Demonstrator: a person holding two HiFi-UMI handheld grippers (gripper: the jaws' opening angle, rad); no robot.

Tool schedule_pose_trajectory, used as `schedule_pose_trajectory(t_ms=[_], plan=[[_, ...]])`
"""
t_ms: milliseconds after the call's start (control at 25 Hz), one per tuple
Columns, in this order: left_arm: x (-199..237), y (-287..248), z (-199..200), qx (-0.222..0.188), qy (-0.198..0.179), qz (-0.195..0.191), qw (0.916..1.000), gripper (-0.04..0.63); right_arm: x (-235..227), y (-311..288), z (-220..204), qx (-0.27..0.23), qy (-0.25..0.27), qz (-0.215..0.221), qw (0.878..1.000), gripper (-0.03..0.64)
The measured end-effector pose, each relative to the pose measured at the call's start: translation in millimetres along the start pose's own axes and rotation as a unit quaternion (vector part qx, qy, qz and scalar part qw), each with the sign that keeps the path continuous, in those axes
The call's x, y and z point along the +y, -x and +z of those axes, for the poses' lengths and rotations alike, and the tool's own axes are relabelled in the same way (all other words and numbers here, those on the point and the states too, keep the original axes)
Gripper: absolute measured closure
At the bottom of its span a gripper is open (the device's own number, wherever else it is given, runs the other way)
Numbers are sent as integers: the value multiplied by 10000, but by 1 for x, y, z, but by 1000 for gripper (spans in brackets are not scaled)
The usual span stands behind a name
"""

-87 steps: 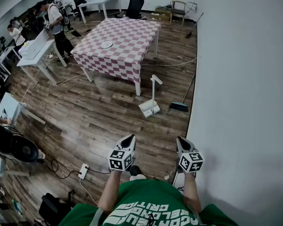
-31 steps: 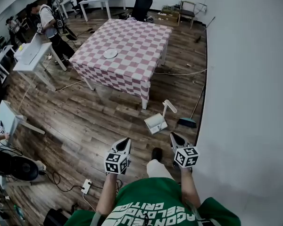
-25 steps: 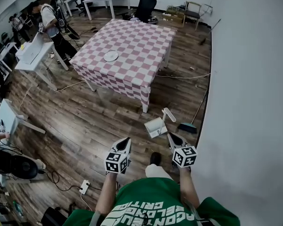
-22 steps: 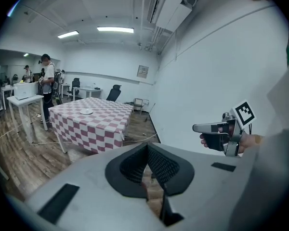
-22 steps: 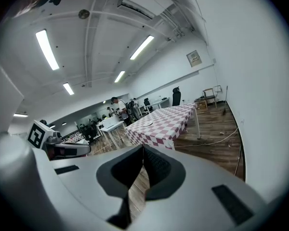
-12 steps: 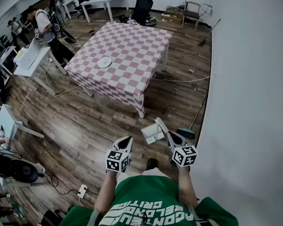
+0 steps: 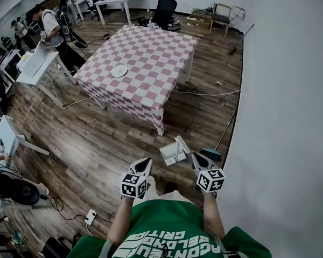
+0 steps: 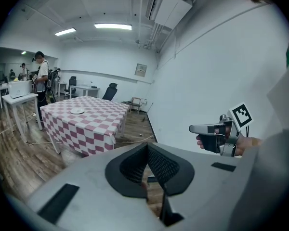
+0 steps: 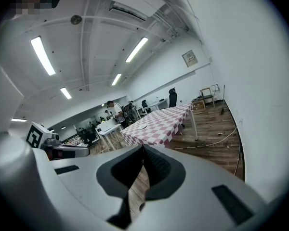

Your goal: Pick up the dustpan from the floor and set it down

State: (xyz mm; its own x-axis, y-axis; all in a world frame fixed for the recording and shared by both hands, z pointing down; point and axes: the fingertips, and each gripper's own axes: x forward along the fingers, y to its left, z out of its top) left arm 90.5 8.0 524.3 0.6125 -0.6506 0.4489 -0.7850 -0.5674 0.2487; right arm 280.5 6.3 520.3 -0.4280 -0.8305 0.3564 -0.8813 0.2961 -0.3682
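Note:
The white dustpan [image 7: 171, 153] stands on the wood floor with its long handle [image 7: 181, 144] sticking up. In the head view it is just ahead of my two grippers. My right gripper [image 7: 196, 156] is shut and empty, its tips close beside the handle's lower end; I cannot tell whether they touch. My left gripper [image 7: 146, 162] is shut and empty, a little short of the pan and to its left. In the left gripper view the shut left gripper [image 8: 147, 147] hides the pan. The right gripper [image 9: 143, 148] shows nothing held in its own view.
A dark broom [image 7: 211, 155] lies against the white wall [image 7: 290, 117] just right of the dustpan. A table with a pink checked cloth [image 7: 140, 63] and a plate [image 7: 119, 71] stands ahead. A cable [image 7: 204, 94] crosses the floor; people [image 7: 51, 28] stand at the far left.
The person has walked toward the dustpan, which now sits much closer in front of both grippers. Both grippers stayed shut and empty.

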Motion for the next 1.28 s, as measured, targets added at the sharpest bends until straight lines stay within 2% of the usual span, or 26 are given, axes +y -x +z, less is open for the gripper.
schedule_pose_trajectory(t_ms=[480,800,1280], plan=[[4,-14,29,-165,-150,-42,9997,601,-6,-5,20,-198,21,-13,9998,609],[1,-19,26,-124,-180,-205,9995,601,-10,-12,13,-5,58,-91,9999,609],[14,-22,21,-137,-29,-351,9993,601,-7,-33,5,219,27,-123,9997,609]])
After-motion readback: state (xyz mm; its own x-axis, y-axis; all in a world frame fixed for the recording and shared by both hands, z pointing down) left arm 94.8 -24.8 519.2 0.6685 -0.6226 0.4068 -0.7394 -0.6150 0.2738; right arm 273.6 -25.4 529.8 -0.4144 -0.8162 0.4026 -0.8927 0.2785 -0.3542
